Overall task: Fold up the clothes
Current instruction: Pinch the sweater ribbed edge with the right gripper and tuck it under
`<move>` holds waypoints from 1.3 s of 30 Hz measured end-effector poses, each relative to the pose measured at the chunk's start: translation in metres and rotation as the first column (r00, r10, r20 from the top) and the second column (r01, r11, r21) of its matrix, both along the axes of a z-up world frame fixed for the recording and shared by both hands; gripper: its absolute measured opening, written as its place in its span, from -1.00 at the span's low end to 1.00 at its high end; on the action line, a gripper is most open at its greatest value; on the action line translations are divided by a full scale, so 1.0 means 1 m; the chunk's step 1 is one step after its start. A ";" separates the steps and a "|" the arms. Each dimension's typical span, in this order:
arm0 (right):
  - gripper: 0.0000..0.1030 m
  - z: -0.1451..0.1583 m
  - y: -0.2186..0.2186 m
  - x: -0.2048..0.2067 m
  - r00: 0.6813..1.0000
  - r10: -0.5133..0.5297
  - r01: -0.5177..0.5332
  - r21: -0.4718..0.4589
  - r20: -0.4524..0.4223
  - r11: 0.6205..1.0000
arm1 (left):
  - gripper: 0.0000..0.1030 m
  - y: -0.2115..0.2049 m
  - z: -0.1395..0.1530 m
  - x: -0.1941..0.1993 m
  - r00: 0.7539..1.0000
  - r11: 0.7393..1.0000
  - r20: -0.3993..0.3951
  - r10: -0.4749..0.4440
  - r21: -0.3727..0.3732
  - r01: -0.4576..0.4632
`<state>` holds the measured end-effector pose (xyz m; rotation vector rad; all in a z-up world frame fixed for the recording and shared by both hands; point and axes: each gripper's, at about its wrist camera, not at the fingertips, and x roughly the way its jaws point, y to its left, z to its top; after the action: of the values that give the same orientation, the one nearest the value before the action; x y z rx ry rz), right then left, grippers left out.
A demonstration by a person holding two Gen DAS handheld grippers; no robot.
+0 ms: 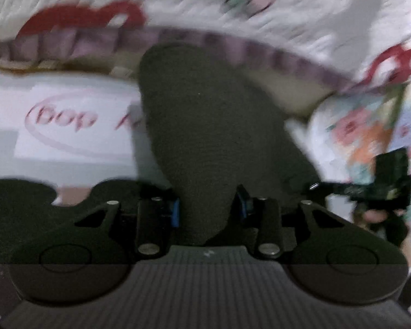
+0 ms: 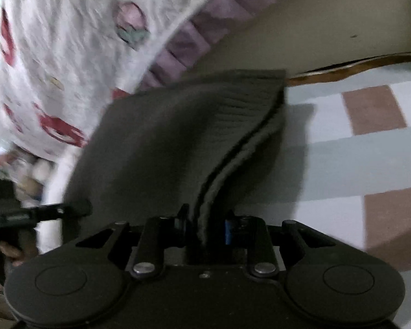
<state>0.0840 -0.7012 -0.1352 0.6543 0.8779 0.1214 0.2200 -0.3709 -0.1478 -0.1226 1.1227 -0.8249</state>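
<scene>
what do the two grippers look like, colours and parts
Both look alike: matte black, with two round discs at the base, angled black link arms joined by silver pins, and blue pads on the fingers. The left gripper has a ribbed grey plate at its base. The right gripper has a smooth black base with a small screw.

Both wrist views close, facing forward, sharing dark garment (image 1: 205,137) and bedspread (image 2: 76,63)

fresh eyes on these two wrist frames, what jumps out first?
The dark knitted garment fills the middle of both views, pinched by the left gripper and the right gripper, hanging over the edge of the bed. Behind it, the white bedspread with red prints and its purple frill stand out, above a checked floor.
</scene>
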 end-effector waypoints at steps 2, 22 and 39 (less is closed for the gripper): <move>-0.29 -0.011 -0.005 0.005 0.999 -0.026 0.026 0.011 -0.036 1.000 | -0.11 0.006 -0.011 0.005 1.000 1.000 -0.016 0.021 -0.020 -0.021; 0.11 -0.044 -0.014 0.000 0.999 0.038 -0.033 0.227 -0.017 0.973 | 0.24 0.013 -0.044 0.010 0.976 0.994 -0.216 0.009 -0.108 -0.033; -0.48 -0.004 0.007 0.003 0.996 0.044 -0.045 0.014 0.077 0.999 | -0.16 -0.009 -0.013 0.009 0.989 0.998 -0.149 0.008 -0.056 -0.017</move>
<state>0.0874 -0.6943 -0.1396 0.6408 0.8181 0.1927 0.2286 -0.3801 -0.1607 -0.2416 1.2374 -0.8472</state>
